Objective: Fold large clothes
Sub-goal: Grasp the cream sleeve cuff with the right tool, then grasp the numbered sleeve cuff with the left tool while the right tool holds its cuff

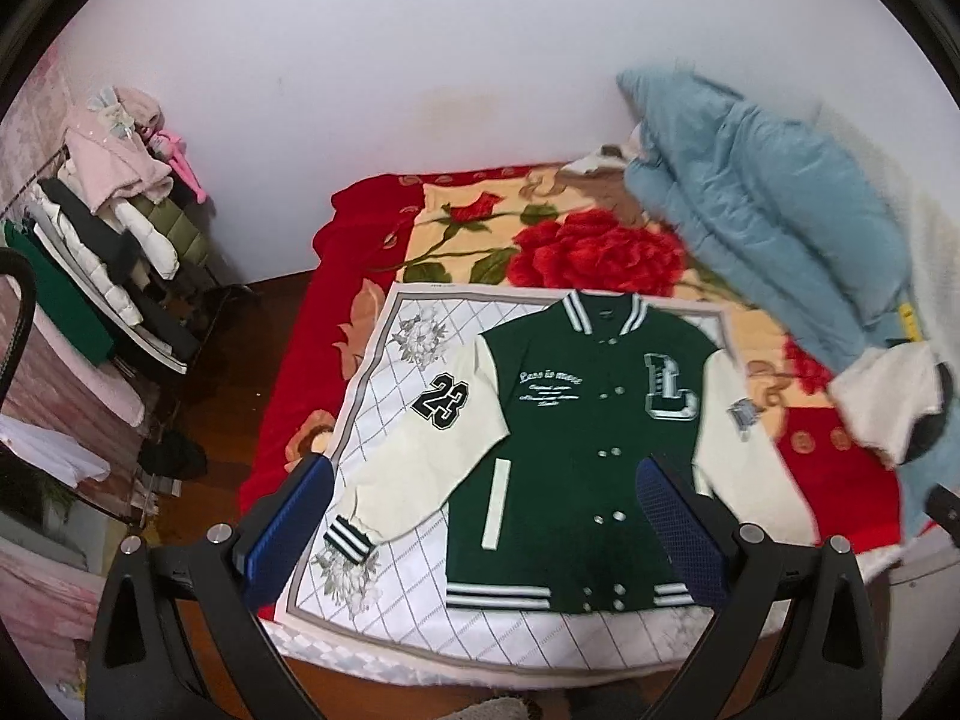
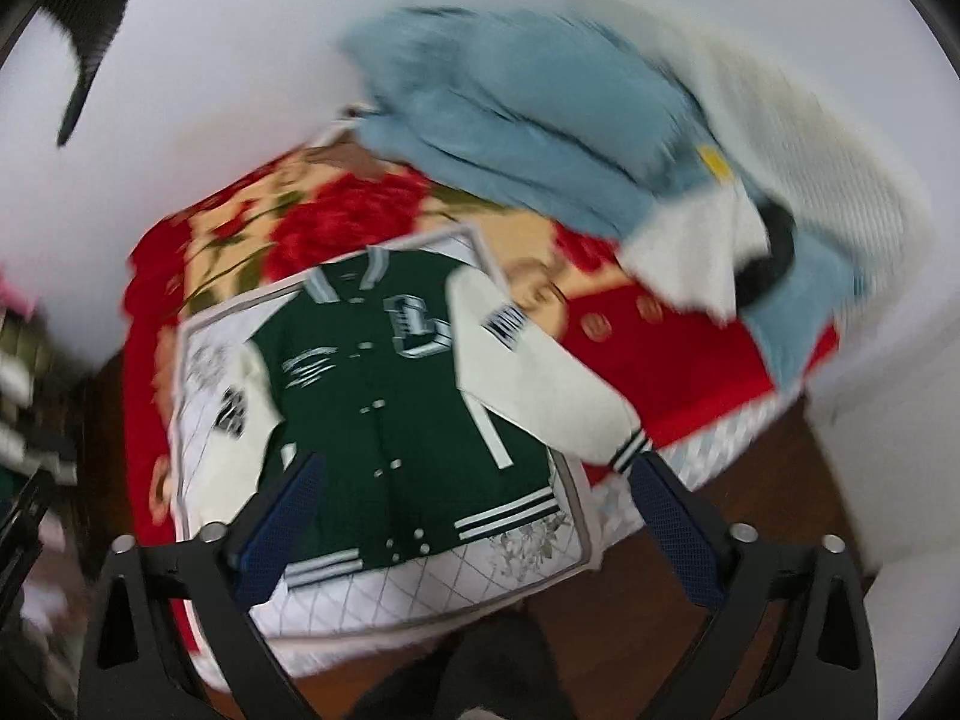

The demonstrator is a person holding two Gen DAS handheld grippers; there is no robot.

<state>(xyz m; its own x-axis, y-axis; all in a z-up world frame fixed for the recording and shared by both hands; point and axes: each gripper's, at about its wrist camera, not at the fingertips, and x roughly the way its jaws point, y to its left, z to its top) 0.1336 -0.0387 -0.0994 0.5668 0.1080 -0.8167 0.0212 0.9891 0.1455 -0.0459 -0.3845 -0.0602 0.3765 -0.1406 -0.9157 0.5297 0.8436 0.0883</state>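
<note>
A green varsity jacket (image 1: 588, 438) with cream sleeves lies flat, front up and buttoned, on a white quilted cloth (image 1: 384, 420) on the bed. It also shows in the right wrist view (image 2: 384, 396), blurred. Its left sleeve (image 1: 432, 444) bears "23". My left gripper (image 1: 480, 516) is open and empty, held above the jacket's lower left part. My right gripper (image 2: 474, 516) is open and empty, held above the jacket's lower hem and right cuff (image 2: 630, 447).
A red rose blanket (image 1: 570, 240) covers the bed. A pile of blue and white clothes (image 1: 780, 228) lies at the bed's right. A rack of clothes (image 1: 108, 228) stands left by the wall. Wooden floor (image 1: 240, 360) lies beside the bed.
</note>
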